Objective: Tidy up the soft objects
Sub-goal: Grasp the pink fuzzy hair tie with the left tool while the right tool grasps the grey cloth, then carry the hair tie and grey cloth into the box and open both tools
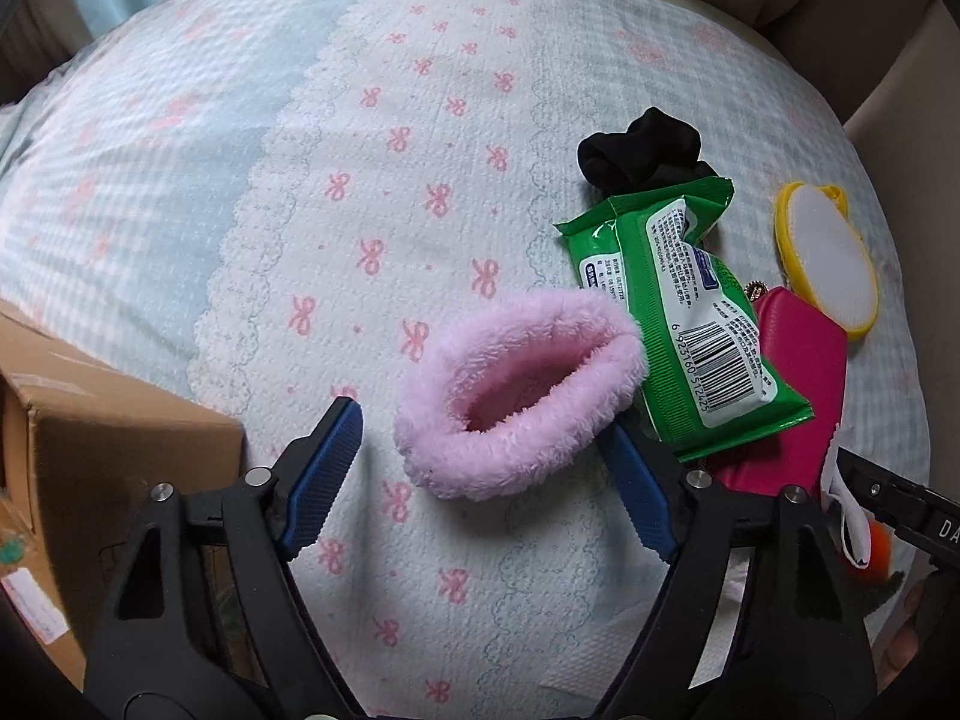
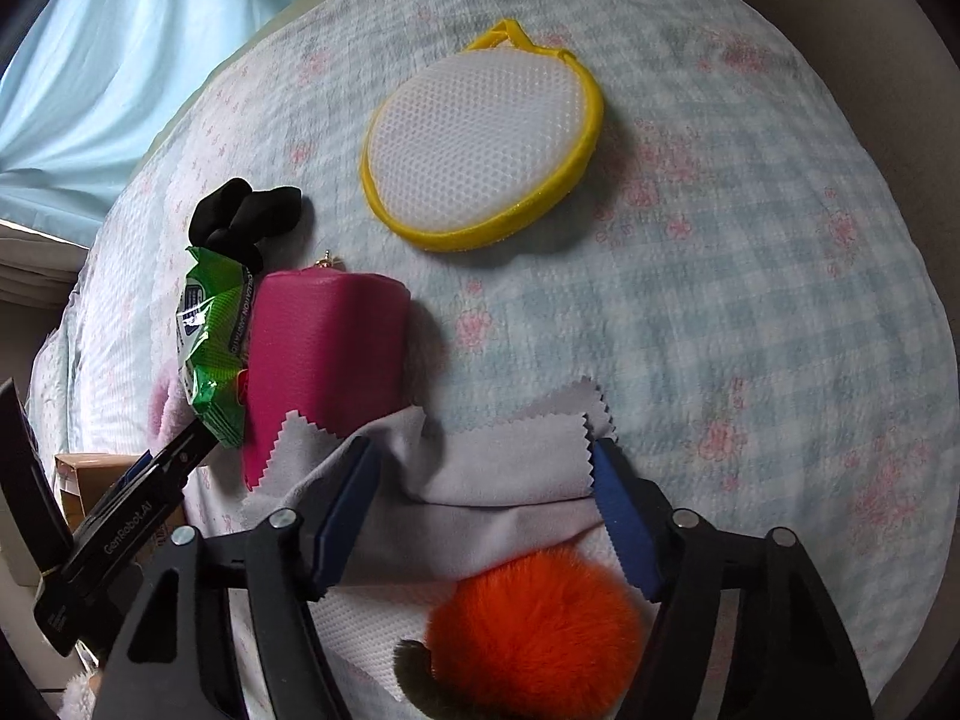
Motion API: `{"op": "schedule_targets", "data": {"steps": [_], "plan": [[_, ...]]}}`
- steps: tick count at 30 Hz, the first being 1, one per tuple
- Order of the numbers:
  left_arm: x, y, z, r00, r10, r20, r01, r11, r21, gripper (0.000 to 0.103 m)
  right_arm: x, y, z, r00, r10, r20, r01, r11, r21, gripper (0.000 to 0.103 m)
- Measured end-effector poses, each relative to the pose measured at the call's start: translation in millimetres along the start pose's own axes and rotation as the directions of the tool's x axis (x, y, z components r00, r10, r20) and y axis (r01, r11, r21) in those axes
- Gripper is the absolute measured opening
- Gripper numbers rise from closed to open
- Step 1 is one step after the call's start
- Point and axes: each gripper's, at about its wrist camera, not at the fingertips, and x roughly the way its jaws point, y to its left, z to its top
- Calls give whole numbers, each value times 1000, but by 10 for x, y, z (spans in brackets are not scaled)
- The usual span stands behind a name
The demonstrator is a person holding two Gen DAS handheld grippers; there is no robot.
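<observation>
Left claw (image 1: pixel 480 420) spread wide, gripping nothing, straddling the pink fluffy cuff (image 1: pixel 516 387) on the bed (image 1: pixel 300 150). Right claw (image 2: pixel 483 480) likewise spread, over the grey cloth (image 2: pixel 480 474). Risk: the cuff touches the green wipes packet (image 1: pixel 678 312); closing there could drag the packet. Cardboard box (image 1: pixel 90 420) sits left.

Barcode digits "6 923160 512425" on green wipes pack (image 1: pixel 684 306), "GenRobot.AI" on left gripper (image 2: pixel 135 531)
</observation>
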Motion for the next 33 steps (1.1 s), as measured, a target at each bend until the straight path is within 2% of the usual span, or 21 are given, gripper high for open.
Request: {"op": "schedule_targets", "data": {"steps": [2, 4, 5, 6, 12, 21, 33], "plan": [[34, -3, 35, 1000, -19, -1, 19, 1000, 3, 69, -2, -21, 10, 1000, -2, 2, 2, 1000, 9, 54], [36, -35, 50, 999, -33, 3, 33, 999, 24, 51, 16, -42, 25, 1000, -16, -2, 16, 1000, 11, 45], [37, -66, 51, 999, -32, 3, 32, 999, 41, 47, 16, -45, 31, 1000, -21, -2, 21, 1000, 11, 39], [41, -97, 50, 1000, -21, 2, 21, 998, 58, 45, 14, -47, 36, 1000, -28, -3, 28, 1000, 10, 32], [29, -76, 41, 999, -34, -9, 35, 998, 56, 30, 30, -32, 51, 998, -58, -12, 58, 998, 0, 11], [-121, 9, 8, 999, -49, -6, 49, 998, 38, 27, -4, 32, 22, 999, -40, 32, 39, 999, 21, 5], [-886, -26, 99, 991, -99, 92, 93, 993, 65, 27, -668, 119, 10, 984, -28, 178, 24, 999, 28, 4]]}}
